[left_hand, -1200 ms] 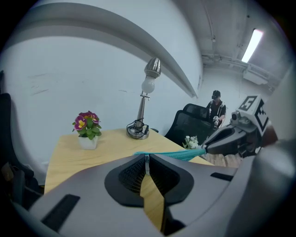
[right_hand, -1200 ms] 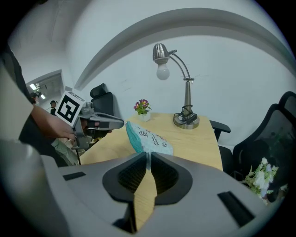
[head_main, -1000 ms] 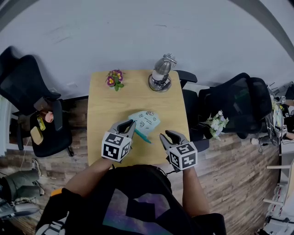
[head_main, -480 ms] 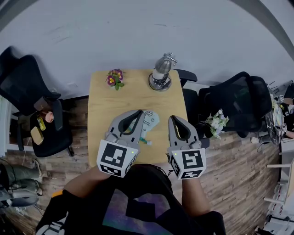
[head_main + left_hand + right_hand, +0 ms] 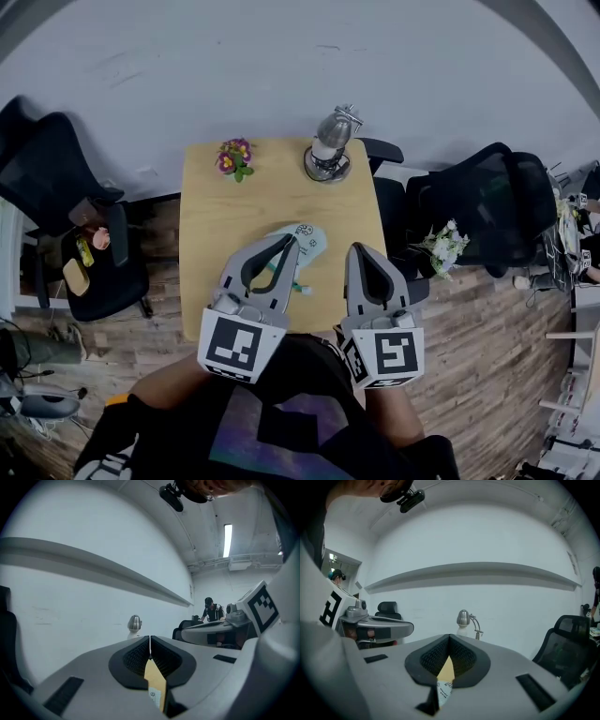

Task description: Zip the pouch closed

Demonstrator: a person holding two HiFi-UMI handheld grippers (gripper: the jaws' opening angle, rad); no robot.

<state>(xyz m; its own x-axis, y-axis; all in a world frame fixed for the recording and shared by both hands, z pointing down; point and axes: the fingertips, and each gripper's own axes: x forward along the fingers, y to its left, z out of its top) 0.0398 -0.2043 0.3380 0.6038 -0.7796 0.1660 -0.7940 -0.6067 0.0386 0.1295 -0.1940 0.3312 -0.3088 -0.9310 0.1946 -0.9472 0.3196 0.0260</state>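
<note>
The pale green pouch [image 5: 307,240] with small prints lies flat on the wooden table [image 5: 216,216]. A teal strip [image 5: 298,288] shows at its near edge. Both grippers are lifted well above the table and point away from me, almost level. My left gripper [image 5: 289,241] covers the pouch's left part in the head view; its jaws are shut with nothing between them [image 5: 150,639]. My right gripper [image 5: 361,249] hangs to the right of the pouch, also shut and empty [image 5: 449,637]. Below each pair of jaws a sliver of pouch [image 5: 443,692] and tabletop shows.
A chrome desk lamp [image 5: 328,150] stands at the table's far right, a small pot of flowers [image 5: 233,159] at its far left. Black office chairs [image 5: 56,187] [image 5: 487,206] flank the table. A white flower bunch [image 5: 441,248] sits by the right chair. A person [image 5: 212,611] stands far off.
Both grippers have risen from the tabletop towards my head and tilted up to near level. The right gripper's jaws, open a second ago, have closed. The pouch stays on the table.
</note>
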